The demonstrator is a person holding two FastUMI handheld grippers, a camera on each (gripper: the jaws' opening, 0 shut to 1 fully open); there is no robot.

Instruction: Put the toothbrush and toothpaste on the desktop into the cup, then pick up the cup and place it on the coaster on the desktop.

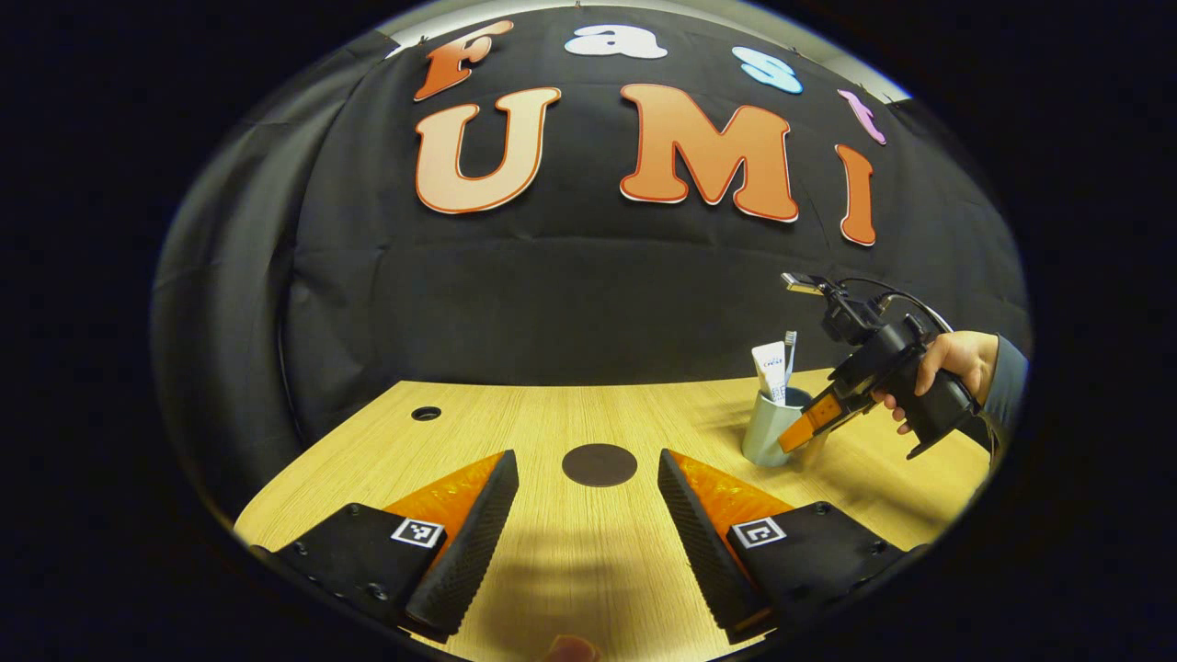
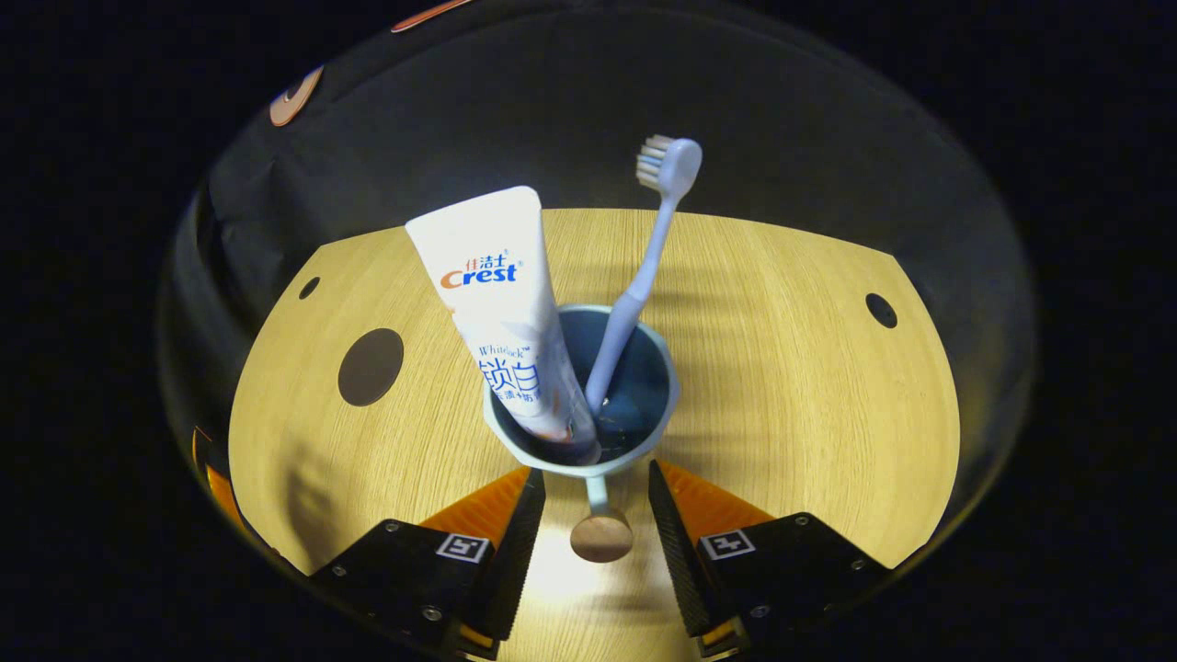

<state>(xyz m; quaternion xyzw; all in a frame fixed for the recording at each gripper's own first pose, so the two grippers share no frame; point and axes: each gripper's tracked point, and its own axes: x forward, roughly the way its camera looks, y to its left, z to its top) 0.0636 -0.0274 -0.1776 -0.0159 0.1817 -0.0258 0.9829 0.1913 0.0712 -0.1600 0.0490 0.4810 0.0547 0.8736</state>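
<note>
Cup (image 2: 581, 405) handle (image 2: 598, 524) between the spread fingers of the right gripper (image 2: 596, 538).

Right gripper: fingers apart, one on each side of the handle, neither pressing on it. Toothpaste (image 2: 504, 313) and toothbrush (image 2: 639, 267) stand upright inside the cup on the wooden desktop (image 2: 782, 368). Round dark coaster (image 2: 371, 367) lies well apart from the cup. Left gripper (image 1: 588, 510): fingers wide apart, holding nothing, low over the desktop, coaster (image 1: 599, 464) just beyond the tips. Farther off, a hand (image 1: 956, 368) holds the right gripper (image 1: 814, 418) against the cup (image 1: 772, 428).
</note>
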